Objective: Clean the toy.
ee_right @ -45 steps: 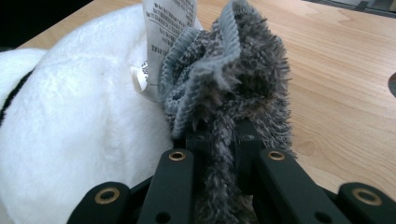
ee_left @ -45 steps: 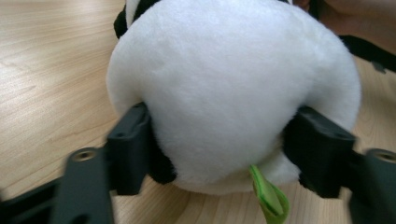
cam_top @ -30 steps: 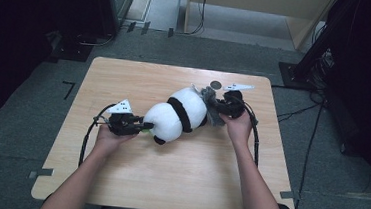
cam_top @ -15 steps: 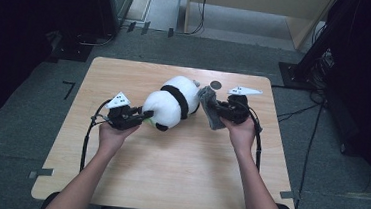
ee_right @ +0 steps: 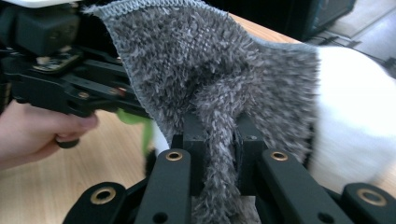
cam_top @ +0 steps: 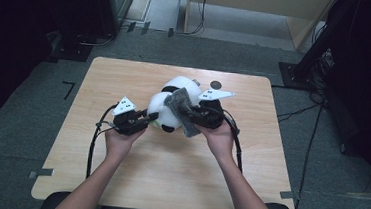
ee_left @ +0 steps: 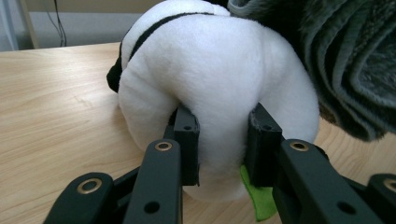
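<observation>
Left tool [ee_left: 219, 154] clamped on plush panda [cam_top: 165, 108], right tool [ee_right: 219, 154] pinching grey cloth [ee_right: 210, 88], mid-table [cam_top: 125, 79], well inside every edge.

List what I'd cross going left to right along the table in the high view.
Left gripper pinching the panda toy → grey cloth held in the right gripper → bare table.

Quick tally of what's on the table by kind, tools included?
Plush panda toy: 1
Grey fuzzy cloth: 1
Small dark round disc near the far edge: 1
Handheld tools: 2, the left tool shut on the panda, the right tool shut on the cloth
Total: 5
</observation>
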The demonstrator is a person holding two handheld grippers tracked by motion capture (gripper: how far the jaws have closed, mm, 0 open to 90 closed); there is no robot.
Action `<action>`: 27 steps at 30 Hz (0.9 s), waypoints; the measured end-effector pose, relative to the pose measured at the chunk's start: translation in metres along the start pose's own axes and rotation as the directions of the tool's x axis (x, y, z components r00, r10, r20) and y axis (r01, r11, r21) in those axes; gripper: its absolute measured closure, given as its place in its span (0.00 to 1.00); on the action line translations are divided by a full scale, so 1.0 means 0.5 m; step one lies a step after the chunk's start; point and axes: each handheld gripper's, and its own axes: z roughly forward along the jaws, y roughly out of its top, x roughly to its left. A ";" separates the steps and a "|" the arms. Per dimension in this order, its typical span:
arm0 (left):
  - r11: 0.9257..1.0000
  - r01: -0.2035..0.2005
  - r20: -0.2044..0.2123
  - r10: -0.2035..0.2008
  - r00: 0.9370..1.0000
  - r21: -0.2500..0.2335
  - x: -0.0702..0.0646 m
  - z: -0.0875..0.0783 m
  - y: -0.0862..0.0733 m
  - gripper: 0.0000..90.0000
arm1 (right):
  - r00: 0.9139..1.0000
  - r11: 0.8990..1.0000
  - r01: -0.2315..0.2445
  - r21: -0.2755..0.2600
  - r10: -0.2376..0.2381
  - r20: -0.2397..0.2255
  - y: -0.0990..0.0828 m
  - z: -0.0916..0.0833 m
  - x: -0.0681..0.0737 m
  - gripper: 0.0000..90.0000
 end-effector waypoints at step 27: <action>0.998 0.053 -0.001 -0.053 0.999 -0.025 -0.006 -0.003 -0.007 0.78 | 0.992 0.975 0.103 0.194 -0.087 -0.090 -0.098 0.101 0.088 0.89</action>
